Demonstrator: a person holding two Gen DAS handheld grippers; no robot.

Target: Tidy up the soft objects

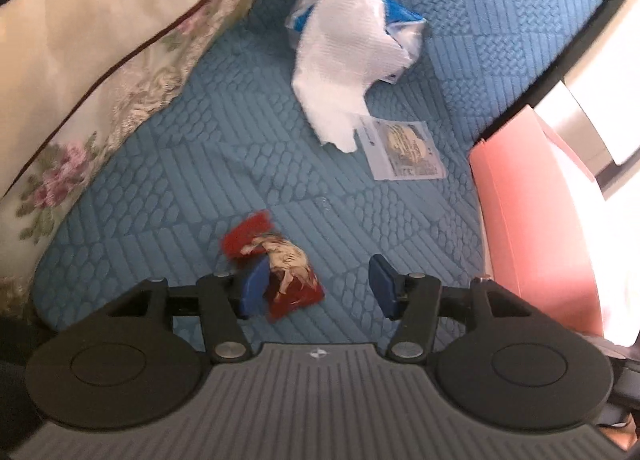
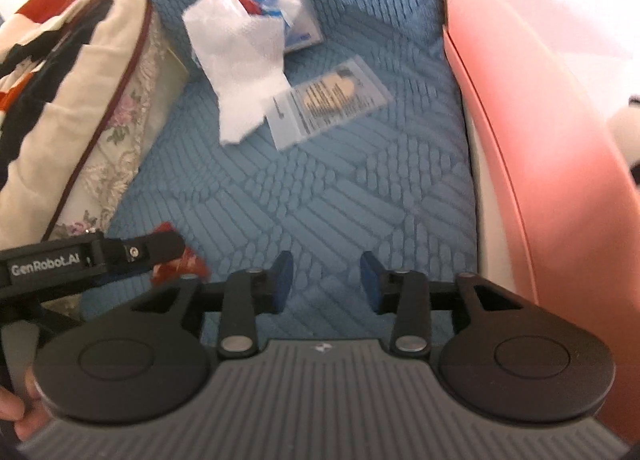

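Observation:
A red snack packet (image 1: 280, 272) lies on the blue quilted cushion (image 1: 200, 163). My left gripper (image 1: 318, 288) is open just above it, its left finger pad (image 1: 254, 286) over the packet's edge. In the right wrist view the packet (image 2: 180, 260) is partly hidden under the left gripper's arm. A white tissue (image 1: 344, 55) drapes over a blue and white tissue pack (image 1: 400, 23) farther back; both show in the right wrist view, tissue (image 2: 240, 55) and pack (image 2: 292, 15). A clear flat sachet (image 1: 404, 149) lies beside the tissue, also seen from the right (image 2: 328, 99). My right gripper (image 2: 326, 280) is open and empty over bare cushion.
A floral pillow (image 1: 92, 71) leans on the left, with a patterned blanket (image 2: 44, 47) behind it. A pink container (image 1: 532, 211) stands at the right edge, large in the right wrist view (image 2: 540, 107).

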